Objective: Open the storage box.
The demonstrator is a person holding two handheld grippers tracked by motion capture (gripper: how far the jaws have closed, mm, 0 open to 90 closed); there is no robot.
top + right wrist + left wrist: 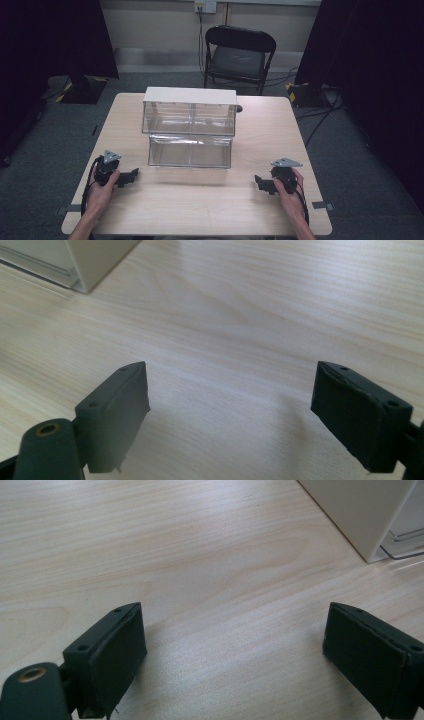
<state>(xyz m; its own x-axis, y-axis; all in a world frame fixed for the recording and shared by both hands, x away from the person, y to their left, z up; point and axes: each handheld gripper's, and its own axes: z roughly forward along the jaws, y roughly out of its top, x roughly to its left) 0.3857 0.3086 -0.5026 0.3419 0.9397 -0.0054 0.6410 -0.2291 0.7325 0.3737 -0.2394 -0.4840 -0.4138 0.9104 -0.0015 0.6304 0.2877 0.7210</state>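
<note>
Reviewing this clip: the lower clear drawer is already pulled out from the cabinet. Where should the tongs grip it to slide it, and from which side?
Probably the front wall of the lower clear drawer, from the person's side. It juts towards the person beyond the upper drawer, so its top rim is open for one jaw inside, one outside. Both the left tongs and right tongs are open.

My left hand (102, 186) comes in from the bottom edge and wraps around my left gripper (131, 175), which sits low over the desk (200, 200) on the near left side. Its jaws point inward, toward the middle, and its grey three-cornered plate faces up. In the left gripper view my left jaws stand wide apart with nothing between them. My right hand (290, 192) reaches in the same way and holds my right gripper (260, 182) low over the near right side, jaws pointing inward toward the left one, well apart from it. In the right gripper view those jaws also stand wide apart, gripping nothing
</note>
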